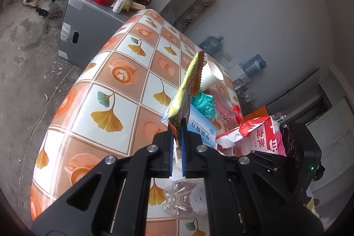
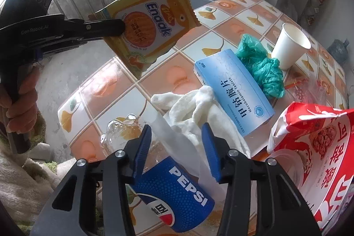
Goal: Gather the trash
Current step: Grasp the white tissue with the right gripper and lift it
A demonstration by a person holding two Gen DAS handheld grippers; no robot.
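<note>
Two hand-held grippers work the bench (image 2: pixel 154 85): the left hand-held gripper (image 1: pixel 177 125) pinches a light, crinkly Enaak snack wrapper (image 2: pixel 150 23) by its edge, aloft. The right hand-held gripper (image 2: pixel 177 136), jaws parted and empty, hangs over a crushed Pepsi bottle (image 2: pixel 177 189); it looks light and slippery, so grip across the label. A white rag (image 2: pixel 194 107) and tablet box (image 2: pixel 234 94) crowd close.

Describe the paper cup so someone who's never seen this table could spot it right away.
On the tiled table, look past the blue medicine box to the crumpled green bag. The paper cup leans against the bag's far side, tilted. It is the only plain white thing with an open round mouth.
</note>
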